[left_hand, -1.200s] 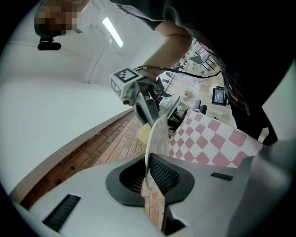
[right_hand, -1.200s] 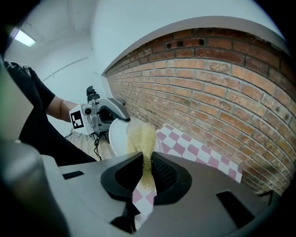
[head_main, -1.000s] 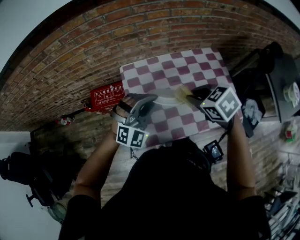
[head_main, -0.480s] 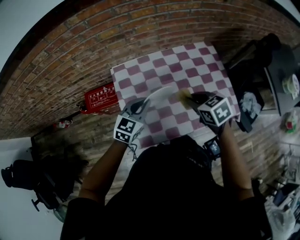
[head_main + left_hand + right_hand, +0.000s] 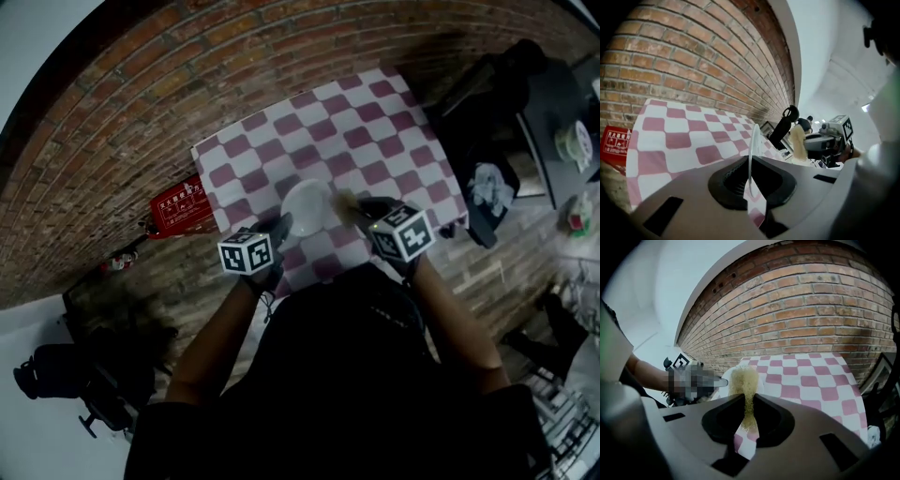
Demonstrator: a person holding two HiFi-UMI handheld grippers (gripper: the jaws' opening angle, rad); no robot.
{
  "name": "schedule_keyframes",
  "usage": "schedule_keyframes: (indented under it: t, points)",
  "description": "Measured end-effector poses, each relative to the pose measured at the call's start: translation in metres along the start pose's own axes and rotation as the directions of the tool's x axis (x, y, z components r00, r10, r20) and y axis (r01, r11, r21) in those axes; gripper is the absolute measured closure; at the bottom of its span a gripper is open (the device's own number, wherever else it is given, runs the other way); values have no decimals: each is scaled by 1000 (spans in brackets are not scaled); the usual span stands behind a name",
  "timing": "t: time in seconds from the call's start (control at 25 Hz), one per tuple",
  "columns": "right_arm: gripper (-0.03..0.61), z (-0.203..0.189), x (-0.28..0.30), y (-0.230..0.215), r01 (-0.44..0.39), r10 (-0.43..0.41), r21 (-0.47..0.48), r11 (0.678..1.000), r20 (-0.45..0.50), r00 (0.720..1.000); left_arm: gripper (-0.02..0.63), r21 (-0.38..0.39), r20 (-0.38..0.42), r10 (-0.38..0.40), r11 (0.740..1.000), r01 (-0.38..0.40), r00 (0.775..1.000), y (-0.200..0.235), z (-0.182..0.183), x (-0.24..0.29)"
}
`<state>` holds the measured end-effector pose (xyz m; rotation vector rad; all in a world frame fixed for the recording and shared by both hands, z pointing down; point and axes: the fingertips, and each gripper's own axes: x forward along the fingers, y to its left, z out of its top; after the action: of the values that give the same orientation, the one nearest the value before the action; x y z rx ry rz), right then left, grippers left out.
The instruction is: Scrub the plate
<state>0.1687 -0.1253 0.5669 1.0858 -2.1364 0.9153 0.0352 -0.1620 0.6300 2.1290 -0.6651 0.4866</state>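
A white plate (image 5: 307,206) is held tilted above the red-and-white checkered tablecloth (image 5: 375,131). My left gripper (image 5: 277,230) is shut on the plate's near-left rim. In the left gripper view the plate (image 5: 751,150) shows edge-on, clamped between the jaws of the left gripper (image 5: 751,177). My right gripper (image 5: 361,212) is shut on a yellow scrub sponge (image 5: 343,202), which touches the plate's right side. In the right gripper view the sponge (image 5: 743,383) sticks up out of the right gripper (image 5: 749,417), with the plate (image 5: 724,387) just behind it.
A red box (image 5: 178,208) lies on the brick floor at the cloth's left edge, also seen as the red box (image 5: 614,140). Dark furniture and bags (image 5: 487,122) crowd the right side. A black stand (image 5: 785,124) rises beyond the plate.
The plate has gone from lying low near the cloth to being raised and tilted. Both grippers have drawn closer to the person, the sponge staying at the plate's right side.
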Motion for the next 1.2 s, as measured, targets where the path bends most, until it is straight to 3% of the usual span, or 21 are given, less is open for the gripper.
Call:
schedule_keyframes:
  t: [0.32, 0.44, 0.56, 0.84, 1.2]
  points:
    - [526, -47, 11, -23, -5, 9, 37, 999, -105, 994, 594, -239, -96, -19, 971, -5, 995, 16, -40, 50]
    - [526, -57, 11, -31, -5, 12, 56, 998, -124, 992, 594, -282, -123, -10, 959, -25, 992, 21, -51, 62]
    - [526, -63, 10, -34, -20, 32, 92, 996, -135, 990, 591, -289, -153, 3, 956, -48, 988, 23, -61, 72]
    - [526, -65, 12, -45, -24, 35, 76, 997, -142, 989, 589, -292, -195, 53, 950, -110, 979, 40, -74, 83]
    - [526, -68, 10, -49, -27, 36, 61, 998, -152, 988, 552, -198, -264, 163, 955, -219, 951, 65, -91, 92]
